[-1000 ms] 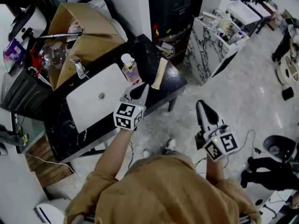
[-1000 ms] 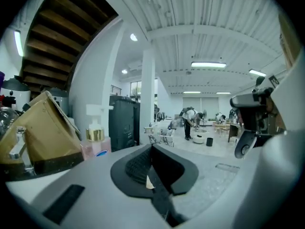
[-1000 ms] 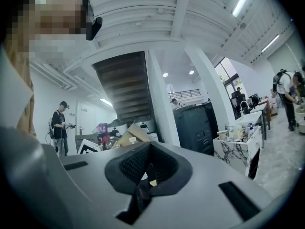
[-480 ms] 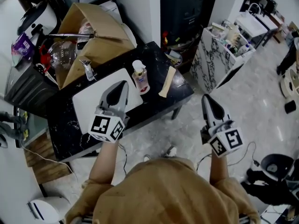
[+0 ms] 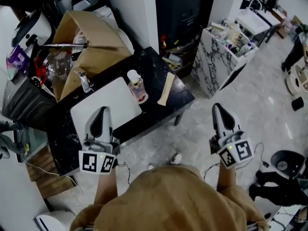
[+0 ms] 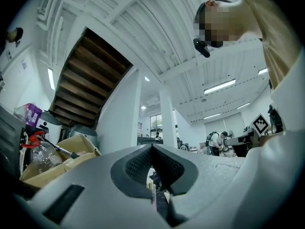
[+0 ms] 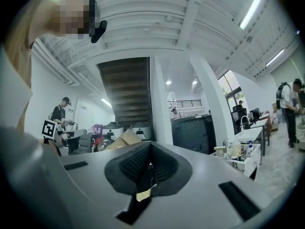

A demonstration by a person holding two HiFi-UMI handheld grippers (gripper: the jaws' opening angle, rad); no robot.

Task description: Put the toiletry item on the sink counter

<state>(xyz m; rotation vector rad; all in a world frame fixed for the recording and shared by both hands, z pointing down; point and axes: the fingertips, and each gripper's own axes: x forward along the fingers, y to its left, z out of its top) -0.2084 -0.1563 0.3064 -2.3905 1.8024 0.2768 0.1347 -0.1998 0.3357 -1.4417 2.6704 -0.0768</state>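
Left claw: the left gripper (image 5: 101,111) (image 6: 152,147) has its two grey jaws pressed together with nothing between them.
Left claw position: it is over the front edge of the sink counter, tip pointing at the near part of the basin, well apart from the bottle.
Right claw: the right gripper (image 5: 217,108) (image 7: 150,145) also has its jaws together and carries nothing.
Right claw position: it hangs over the pale grey marble floor (image 5: 250,105), clear of the counter's right corner.
Toiletry item: a clear plastic pump bottle with a white cap and a pink label (image 5: 136,86) stands upright on the counter, just beside the right edge of the basin, with no claw touching it.
Counter: a black marble-look sink counter (image 5: 179,98) holds a white rectangular basin (image 5: 110,100) with a chrome tap (image 5: 83,81) at its back edge.
Beside the bottle: a flat cream tube (image 5: 165,88) lies on the counter to the right of the bottle, near it but apart.
Behind the counter: an open brown cardboard box (image 5: 91,32) sits against the back of the counter.
Further out: a white marble-patterned cabinet (image 5: 211,57) with small bottles on top stands on the floor to the right.
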